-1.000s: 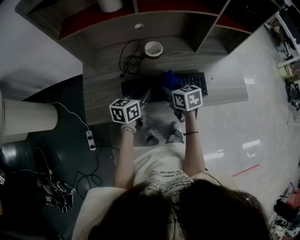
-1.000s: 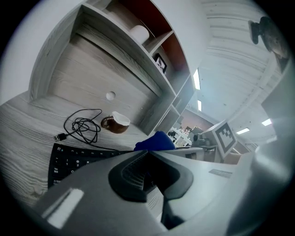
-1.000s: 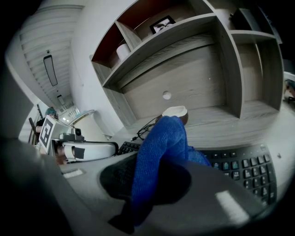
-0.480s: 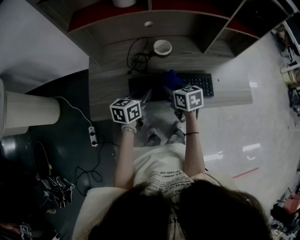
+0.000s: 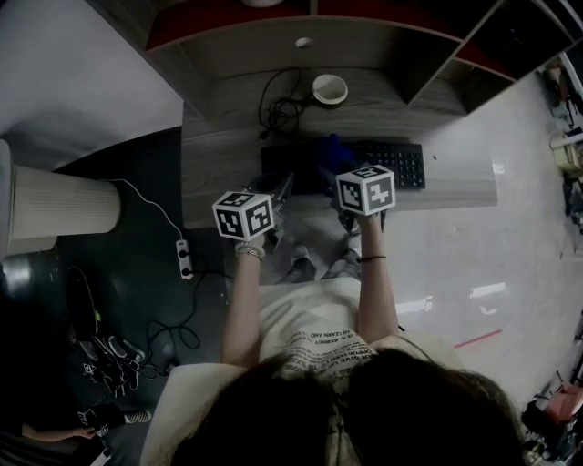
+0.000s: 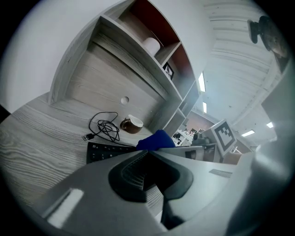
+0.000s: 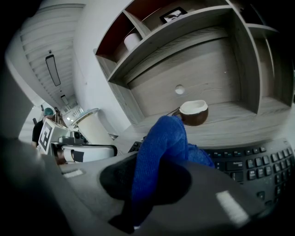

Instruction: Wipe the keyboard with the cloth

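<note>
A black keyboard (image 5: 387,164) lies along the front of the grey desk (image 5: 219,173). A blue cloth (image 5: 332,149) rests on the keyboard's middle. My right gripper (image 5: 344,175) is shut on the cloth (image 7: 161,147), which hangs up out of the jaws and drapes onto the keys (image 7: 251,161). My left gripper (image 5: 281,188) hovers over the keyboard's left end (image 6: 107,150) with its jaws shut together and nothing between them. From the left gripper view the cloth (image 6: 156,139) shows just beyond the jaws.
A small brown-and-white cup (image 5: 330,89) and a coiled black cable (image 5: 281,111) sit behind the keyboard. Shelves (image 5: 301,18) rise at the desk's back, with a white roll (image 7: 132,40) on one. A power strip (image 5: 184,259) and a white bin (image 5: 59,207) are on the floor at left.
The head view has shifted, so the desk sits further right in the picture. Both grippers and the cloth stay at about the same spot over the keyboard.
</note>
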`<state>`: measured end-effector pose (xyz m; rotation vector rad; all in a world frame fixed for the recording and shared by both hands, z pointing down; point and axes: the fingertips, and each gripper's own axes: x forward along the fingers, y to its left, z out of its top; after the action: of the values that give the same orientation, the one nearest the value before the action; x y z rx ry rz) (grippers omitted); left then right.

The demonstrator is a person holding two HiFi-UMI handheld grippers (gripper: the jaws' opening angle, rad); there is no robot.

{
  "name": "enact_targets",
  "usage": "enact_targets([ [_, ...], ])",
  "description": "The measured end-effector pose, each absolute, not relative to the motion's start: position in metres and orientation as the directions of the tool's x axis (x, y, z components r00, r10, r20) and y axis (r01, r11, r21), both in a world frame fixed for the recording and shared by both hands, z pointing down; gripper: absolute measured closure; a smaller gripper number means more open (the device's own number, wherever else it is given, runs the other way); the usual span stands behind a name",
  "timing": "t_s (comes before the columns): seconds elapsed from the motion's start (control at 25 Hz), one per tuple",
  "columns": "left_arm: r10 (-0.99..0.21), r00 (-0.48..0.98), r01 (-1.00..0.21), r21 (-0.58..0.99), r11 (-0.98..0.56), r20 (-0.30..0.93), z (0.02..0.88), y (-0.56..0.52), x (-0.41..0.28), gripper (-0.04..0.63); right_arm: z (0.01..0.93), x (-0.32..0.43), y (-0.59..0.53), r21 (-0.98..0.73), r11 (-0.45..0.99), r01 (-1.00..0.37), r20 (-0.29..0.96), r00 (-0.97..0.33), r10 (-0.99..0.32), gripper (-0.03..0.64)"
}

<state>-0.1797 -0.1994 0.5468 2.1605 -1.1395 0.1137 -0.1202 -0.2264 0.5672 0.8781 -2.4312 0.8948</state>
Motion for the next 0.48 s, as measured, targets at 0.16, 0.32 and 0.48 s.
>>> enact_targets([
  [0.16,-0.704,0.605,-0.762,0.529,-0.374,0.373,0.549,-0.198,-0.190,0.592,0.568,-0.132,-0.225,-0.430,0.607,-0.668,0.551,-0.727,-0.409,0.558],
  [0.32,-0.711,0.595,-0.767,0.529,-0.363,0.375,0.550,-0.197,-0.200,0.592,0.568,-0.144,-0.224,-0.435,0.618,-0.655,0.549,-0.737,-0.395,0.557],
  [0.48,-0.720,0.583,-0.774,0.528,-0.350,0.377,0.550,-0.197,-0.210,0.592,0.568,-0.155,-0.224,-0.436,0.629,-0.644,0.549,-0.744,-0.381,0.557],
])
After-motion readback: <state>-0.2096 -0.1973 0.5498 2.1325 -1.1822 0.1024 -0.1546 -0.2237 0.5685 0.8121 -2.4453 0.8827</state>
